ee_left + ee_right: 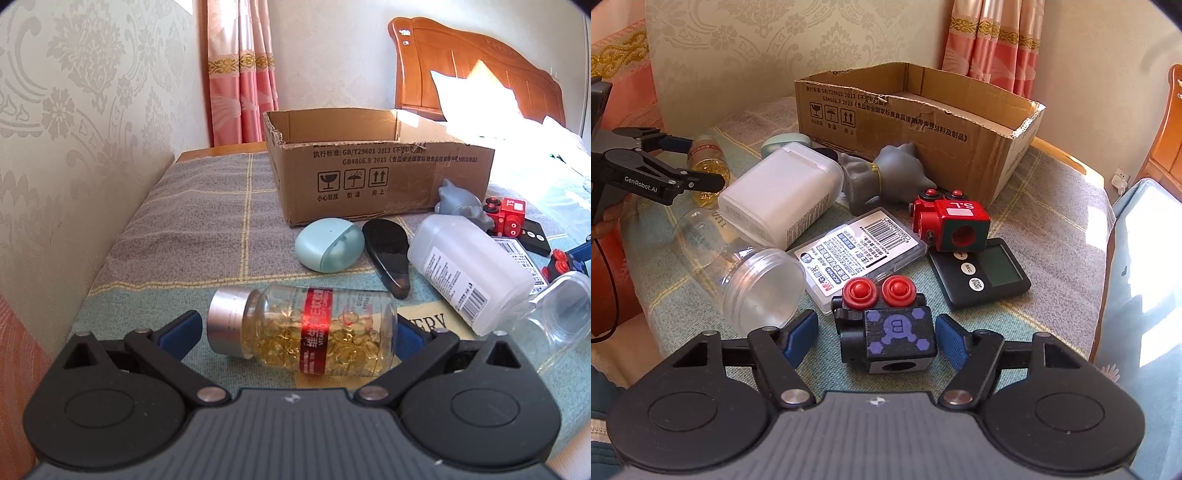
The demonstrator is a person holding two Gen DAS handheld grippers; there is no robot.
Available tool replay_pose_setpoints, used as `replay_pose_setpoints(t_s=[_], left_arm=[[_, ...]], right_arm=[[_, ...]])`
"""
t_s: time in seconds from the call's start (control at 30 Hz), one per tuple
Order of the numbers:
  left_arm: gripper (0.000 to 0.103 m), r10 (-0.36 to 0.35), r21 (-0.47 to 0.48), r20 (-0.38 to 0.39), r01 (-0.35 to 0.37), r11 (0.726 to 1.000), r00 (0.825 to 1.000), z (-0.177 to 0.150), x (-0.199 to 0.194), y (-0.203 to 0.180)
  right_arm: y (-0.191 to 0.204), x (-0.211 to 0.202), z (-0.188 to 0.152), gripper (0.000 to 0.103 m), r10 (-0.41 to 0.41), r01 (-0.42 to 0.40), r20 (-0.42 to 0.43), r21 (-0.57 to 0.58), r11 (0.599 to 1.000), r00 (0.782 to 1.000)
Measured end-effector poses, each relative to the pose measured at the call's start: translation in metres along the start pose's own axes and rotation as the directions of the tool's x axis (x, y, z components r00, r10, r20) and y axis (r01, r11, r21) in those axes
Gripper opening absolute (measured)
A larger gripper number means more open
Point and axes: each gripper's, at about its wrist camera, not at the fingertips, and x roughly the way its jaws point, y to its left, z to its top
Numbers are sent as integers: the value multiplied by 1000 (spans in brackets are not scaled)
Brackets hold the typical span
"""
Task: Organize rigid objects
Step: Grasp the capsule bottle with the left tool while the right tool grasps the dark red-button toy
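My left gripper [299,332] is open around a clear capsule bottle [306,332] with a silver cap and red label, lying on its side on the table. The bottle also shows in the right wrist view [707,155], with the left gripper [701,162] at it. My right gripper [877,338] is open around a black toy block [886,336] with purple markings and red wheels. An open cardboard box [369,173] stands behind the clutter, and shows in the right wrist view [923,125] too.
On the checked cloth lie a teal case [328,243], a black scraper [388,251], a white jar [783,192], a clear jar [746,273], a grey figure [882,173], a red toy block [949,221], a flat labelled case [860,251] and a timer [982,273]. A bed [517,110] is at the right.
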Motion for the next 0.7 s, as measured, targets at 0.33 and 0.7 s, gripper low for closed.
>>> replay_pose_setpoints(t_s=[0.33, 0.7], left_arm=[[101, 7, 4, 7, -7, 1000, 1000, 5, -6, -1], [93, -13, 13, -26, 13, 1000, 1000, 10, -7, -2]], right_arm=[[1, -2, 0, 63, -19, 19, 3, 9, 1000, 1000], [4, -5, 2, 58, -33, 33, 3, 23, 999, 999]])
